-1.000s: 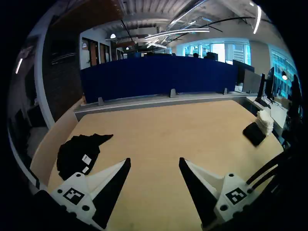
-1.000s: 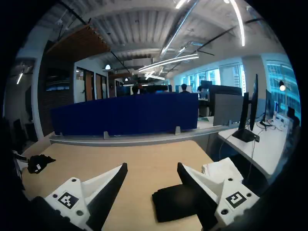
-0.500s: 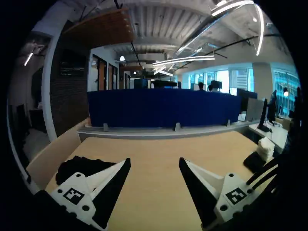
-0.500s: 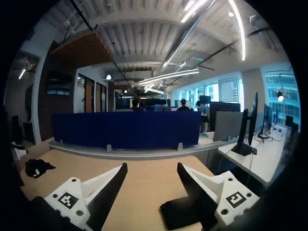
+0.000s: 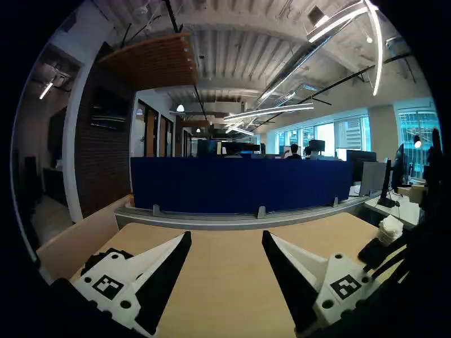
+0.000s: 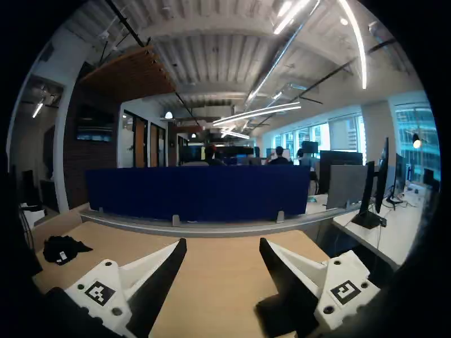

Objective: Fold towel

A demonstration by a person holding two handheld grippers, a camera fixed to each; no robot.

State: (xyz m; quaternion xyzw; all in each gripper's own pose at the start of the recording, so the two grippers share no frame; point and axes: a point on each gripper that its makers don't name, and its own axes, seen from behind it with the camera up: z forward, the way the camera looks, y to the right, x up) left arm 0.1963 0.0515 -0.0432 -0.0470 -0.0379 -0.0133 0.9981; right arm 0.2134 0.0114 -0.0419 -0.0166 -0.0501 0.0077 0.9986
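Right tool (image 6: 221, 242) tipped up — towel (image 6: 63, 249) crumpled, left

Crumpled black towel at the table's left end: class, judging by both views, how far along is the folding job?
Done, it seems: a flat folded black cloth and a stack of white folded cloths sit at the right edge of the light wooden table. In hand: nothing; the left tool and right tool are both open above bare wood. Left: the crumpled black towel lies unfolded.
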